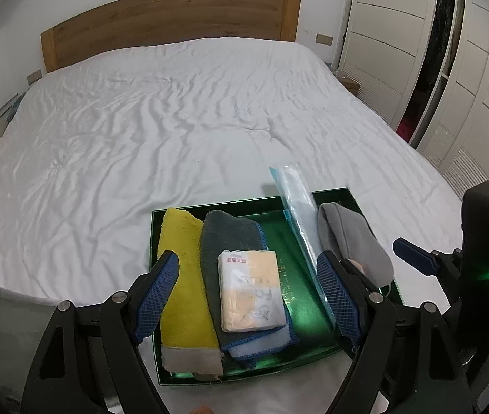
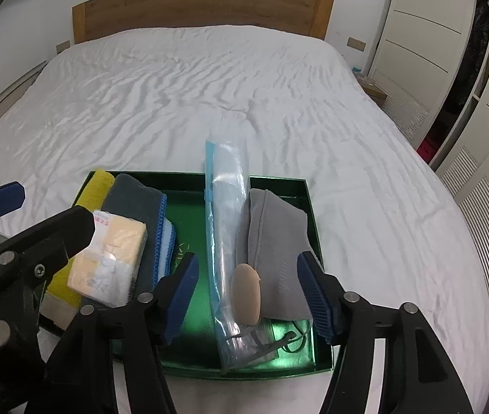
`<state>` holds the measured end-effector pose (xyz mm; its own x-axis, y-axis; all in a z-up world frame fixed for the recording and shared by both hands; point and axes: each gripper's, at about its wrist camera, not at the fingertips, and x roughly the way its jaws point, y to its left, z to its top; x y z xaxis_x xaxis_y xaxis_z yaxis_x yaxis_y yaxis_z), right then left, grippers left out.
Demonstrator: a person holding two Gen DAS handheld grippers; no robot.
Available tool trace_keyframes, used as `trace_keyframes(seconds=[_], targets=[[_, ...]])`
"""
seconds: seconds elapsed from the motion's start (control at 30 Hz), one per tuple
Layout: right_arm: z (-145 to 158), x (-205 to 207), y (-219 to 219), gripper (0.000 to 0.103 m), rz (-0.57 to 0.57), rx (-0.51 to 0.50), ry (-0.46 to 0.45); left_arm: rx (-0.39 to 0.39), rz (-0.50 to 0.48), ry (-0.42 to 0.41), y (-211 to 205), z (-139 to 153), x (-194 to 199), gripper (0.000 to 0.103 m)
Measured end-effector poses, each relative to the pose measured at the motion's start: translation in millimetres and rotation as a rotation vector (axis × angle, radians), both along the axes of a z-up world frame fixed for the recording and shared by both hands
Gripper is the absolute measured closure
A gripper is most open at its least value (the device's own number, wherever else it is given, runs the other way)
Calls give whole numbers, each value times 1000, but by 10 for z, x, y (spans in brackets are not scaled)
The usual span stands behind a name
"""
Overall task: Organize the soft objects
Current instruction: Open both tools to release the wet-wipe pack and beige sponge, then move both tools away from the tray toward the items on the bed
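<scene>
A green tray [image 1: 308, 314] [image 2: 196, 341] lies on the white bed near its front edge. In it lie a yellow towel [image 1: 184, 276] [image 2: 98, 181], a folded grey-blue cloth [image 1: 230, 234] [image 2: 134, 196] with a tissue pack [image 1: 249, 295] [image 2: 110, 262] on top, a clear plastic sleeve [image 1: 296, 207] [image 2: 227, 214], and a grey pouch [image 1: 351, 241] [image 2: 275, 248] with a small beige oval pad [image 2: 247, 293] beside it. My left gripper [image 1: 248, 286] is open above the tissue pack. My right gripper [image 2: 248, 293] is open above the pad and pouch.
The wrinkled white bed sheet [image 1: 161, 120] [image 2: 182, 82] stretches to a wooden headboard [image 1: 172, 17] [image 2: 203, 5]. White wardrobe doors [image 1: 399, 34] [image 2: 427, 24] stand at the right. A small bedside table [image 2: 373, 89] sits by the bed's far right corner.
</scene>
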<state>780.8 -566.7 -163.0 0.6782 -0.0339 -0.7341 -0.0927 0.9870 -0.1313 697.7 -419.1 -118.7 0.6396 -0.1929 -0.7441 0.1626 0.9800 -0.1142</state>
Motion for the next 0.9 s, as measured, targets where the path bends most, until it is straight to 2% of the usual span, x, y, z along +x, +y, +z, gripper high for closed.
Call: trace_keyframes(seconds=[0.33, 0.47, 0.57, 0.67, 0.77, 0.9], targets=[[104, -114, 66, 35, 0, -9, -12, -97, 5, 59, 112, 18, 9, 26], [121, -289, 27, 35, -9, -9, -9, -133, -1, 70, 142, 33, -82, 26], [141, -483, -15, 35, -13, -10, -6, -195, 1, 96, 198, 45, -169, 26], [150, -722, -56, 35, -20, -19, 1, -270, -17, 123, 243, 64, -373, 26], [136, -1004, -95, 35, -30, -34, 16, -314, -53, 127, 268, 127, -645, 26], [116, -1402, -73, 35, -37, -69, 42, -392, -106, 130, 510, 250, -1227, 26]])
